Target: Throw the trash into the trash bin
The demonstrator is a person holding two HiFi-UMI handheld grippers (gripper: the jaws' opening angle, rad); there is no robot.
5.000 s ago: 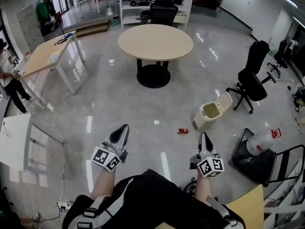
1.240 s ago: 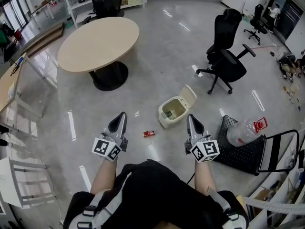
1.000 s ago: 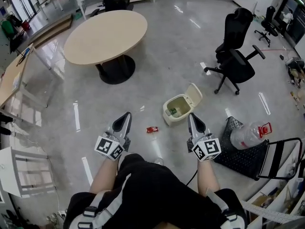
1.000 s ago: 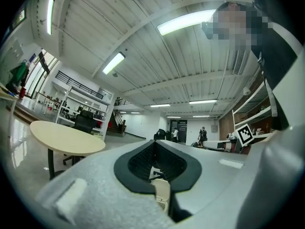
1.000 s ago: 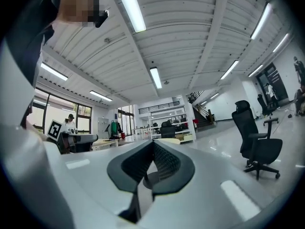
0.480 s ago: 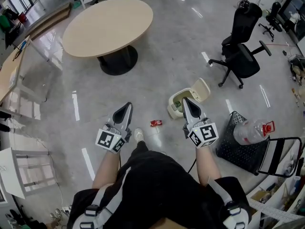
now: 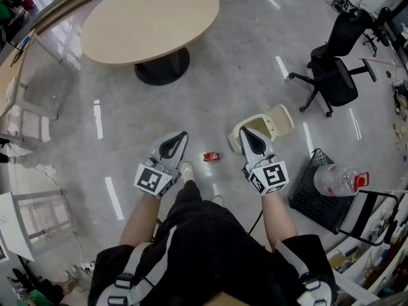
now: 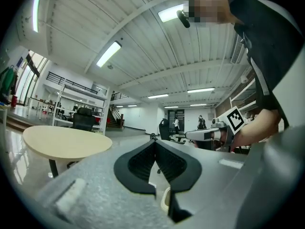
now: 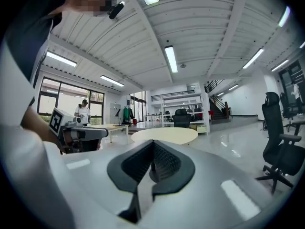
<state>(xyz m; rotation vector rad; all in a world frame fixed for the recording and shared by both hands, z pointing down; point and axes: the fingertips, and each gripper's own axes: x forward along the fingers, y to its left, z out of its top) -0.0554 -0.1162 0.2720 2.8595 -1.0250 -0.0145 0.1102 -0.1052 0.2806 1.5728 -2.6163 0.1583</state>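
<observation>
A small red piece of trash (image 7: 211, 156) lies on the glossy grey floor between my two grippers. The cream trash bin (image 7: 270, 122) stands just right of it with its lid flipped open. Its near side is hidden behind my right gripper (image 7: 249, 135). That gripper is shut and empty and points level (image 9: 153, 152). My left gripper (image 7: 176, 143) hangs left of the trash, also shut with nothing in it (image 8: 156, 152). Both are held well above the floor.
A round wooden table (image 7: 150, 18) stands ahead on the left. A black office chair (image 7: 335, 75) is at the far right. A black wire basket (image 7: 317, 199) with a plastic bottle (image 7: 338, 182) sits at the near right. My shoe (image 7: 186, 169) is below the trash.
The bin and red trash have drawn closer as I walked forward. Both grippers moved ahead with me, and the right one now overlaps the bin. The jaws stayed shut.
</observation>
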